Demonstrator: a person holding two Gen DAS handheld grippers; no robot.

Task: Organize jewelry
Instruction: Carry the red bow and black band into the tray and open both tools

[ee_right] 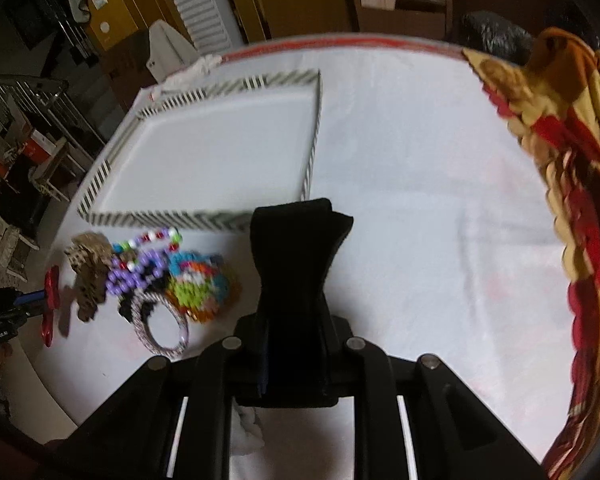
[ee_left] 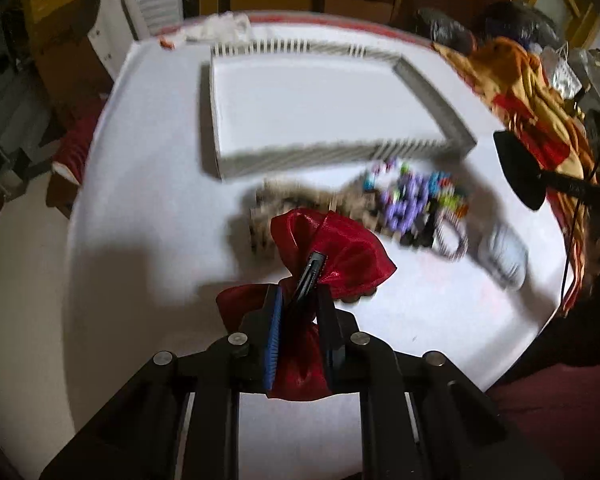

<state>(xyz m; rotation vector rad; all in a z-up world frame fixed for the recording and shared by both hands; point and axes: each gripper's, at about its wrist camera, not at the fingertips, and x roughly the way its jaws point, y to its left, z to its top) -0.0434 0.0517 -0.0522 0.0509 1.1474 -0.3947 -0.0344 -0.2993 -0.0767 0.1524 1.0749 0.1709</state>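
1. Red sheer fabric, a small pouch (ee_left: pixel 332 256), sits pinched in my left gripper (ee_left: pixel 300 304), raised clear of the white counter (ee_left: pixel 148 216); the jaws are closed on its gathered neck.
2. Black cloth, what looks like a dark pouch (ee_right: pixel 296 276), is clamped the same way in my right gripper (ee_right: pixel 294 344), held above the counter.
3. Still loose on the counter, just in front of the striped tray (ee_right: pixel 204 148), lies the jewelry: a tan beaded piece (ee_right: pixel 90 268), purple and multicoloured beadwork (ee_right: pixel 172 276), and a patterned bangle (ee_right: pixel 162 328).
4. The tray is bare inside, so I judge the sorting is at its start: both pouches are picked up, nothing is placed.
5. Next I need to carry each pouch over the tray's rim, set it flat inside, and let go without snagging the fabric.
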